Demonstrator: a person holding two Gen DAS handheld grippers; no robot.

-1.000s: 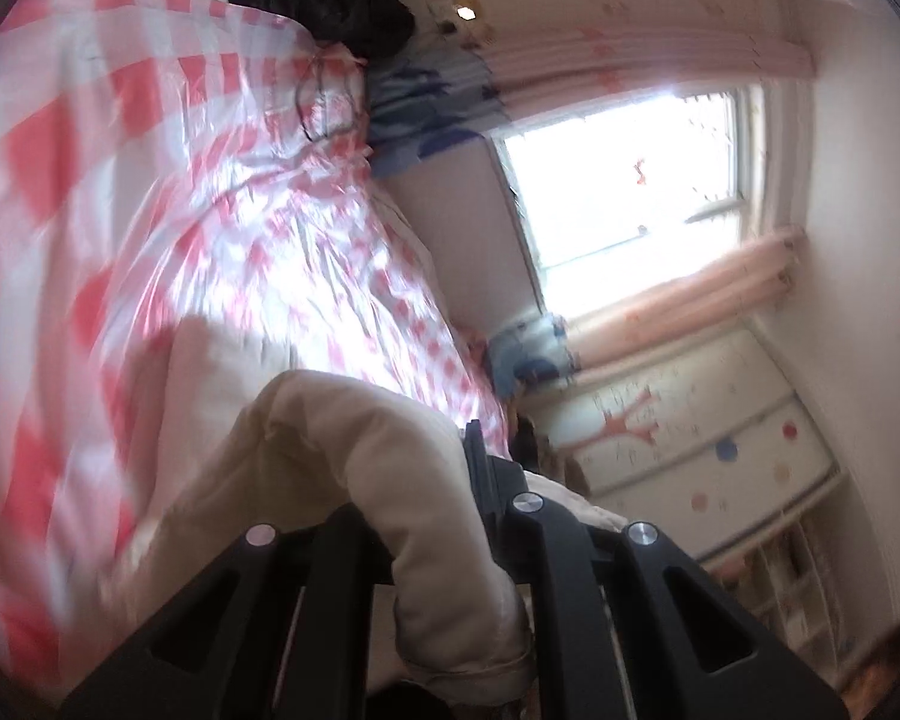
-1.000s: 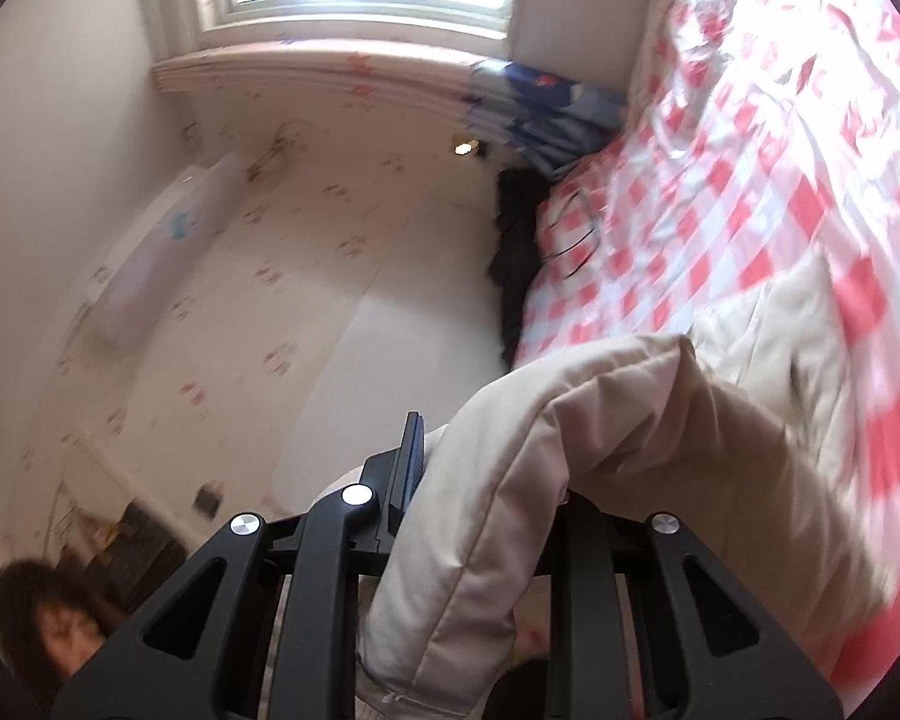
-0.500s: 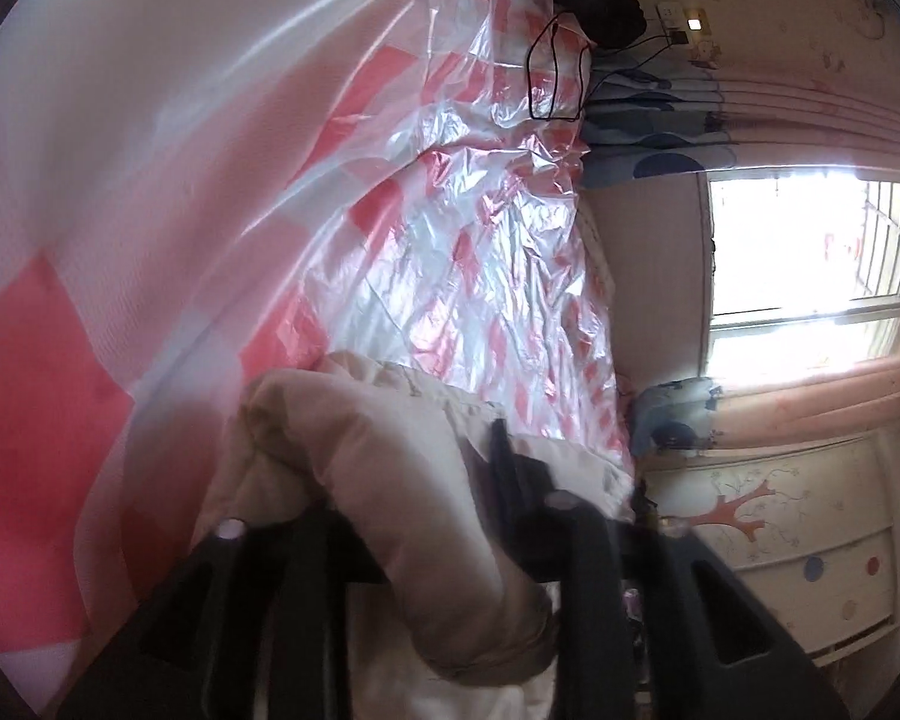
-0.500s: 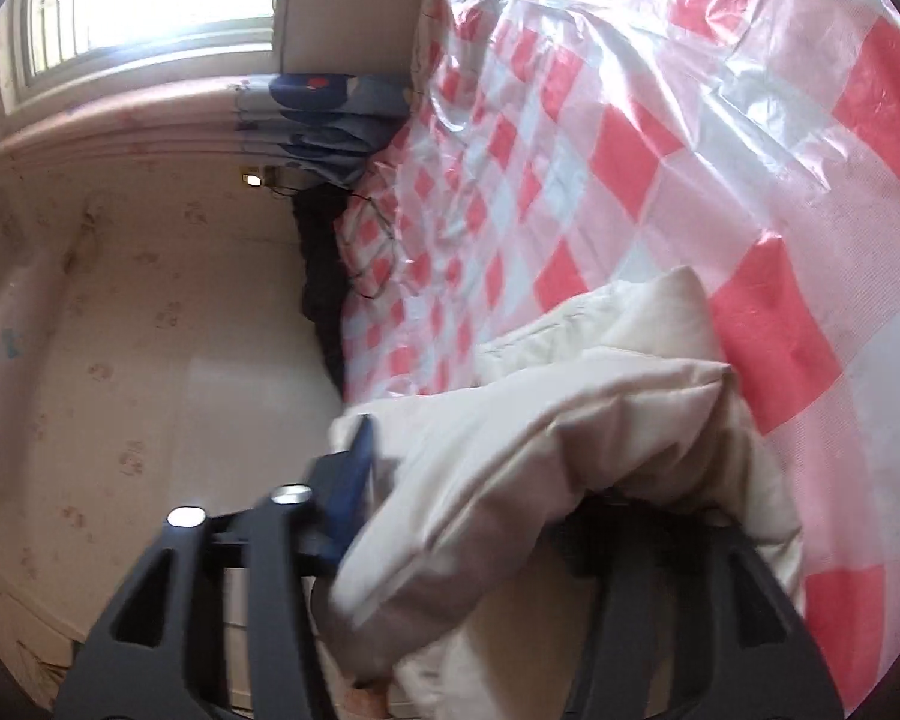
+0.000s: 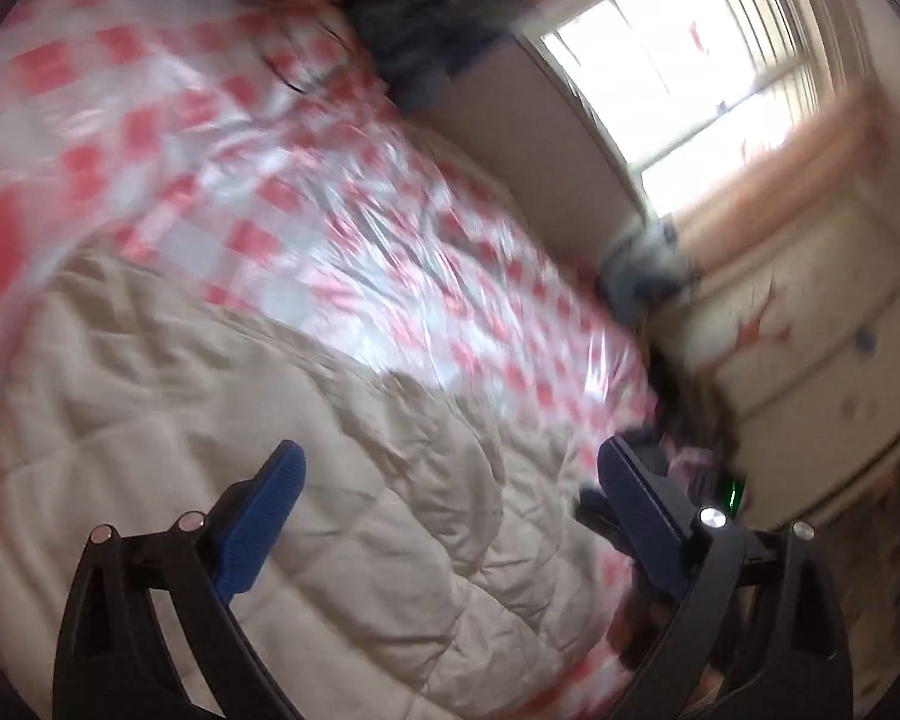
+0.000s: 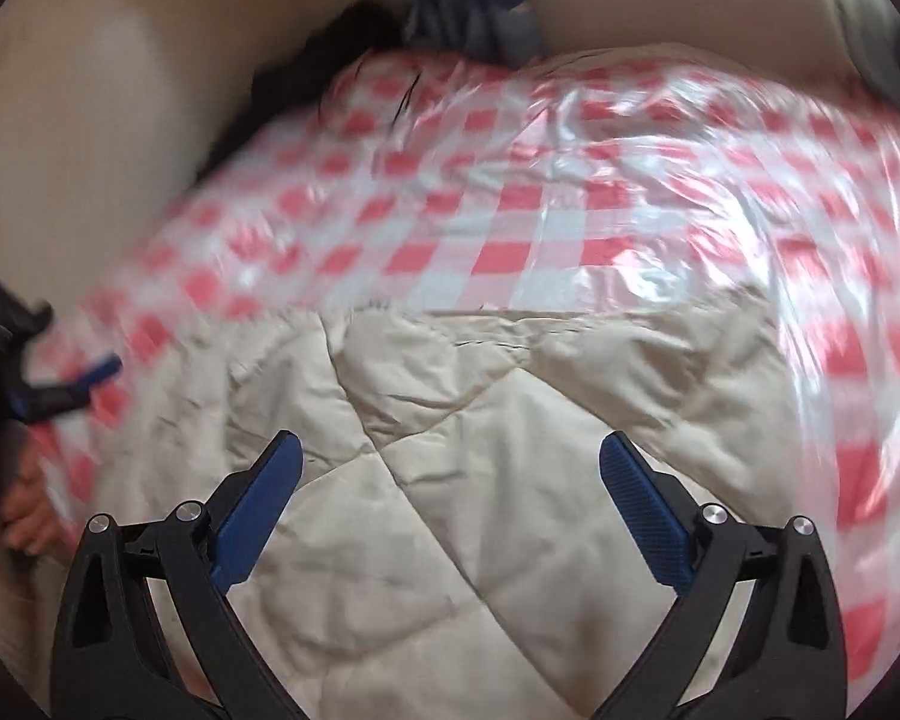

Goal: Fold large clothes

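Both grippers have let go since the earlier frames, where each was clamped on a bunched fold of the beige quilted jacket (image 6: 450, 480); their jaws have just been opening and now stand wide, with nothing pressed between the blue pads. From my left gripper (image 5: 450, 468) I see the garment lying flat under the fingers, no longer lifted. From my right gripper (image 6: 450, 456) it looks the same: pale cream, puffy, stitched into large quilted panels, creased and rumpled, with a seam or front edge running diagonally away from me. It rests on the red-and-white checked plastic sheet (image 6: 570, 228) covering the bed, on the near part of it. Its long axis seems to run across the right view, side to side, though blur leaves me unsure. No label or writing can be read. At the right view's left edge a hand (image 6: 24, 516) holds the left gripper.
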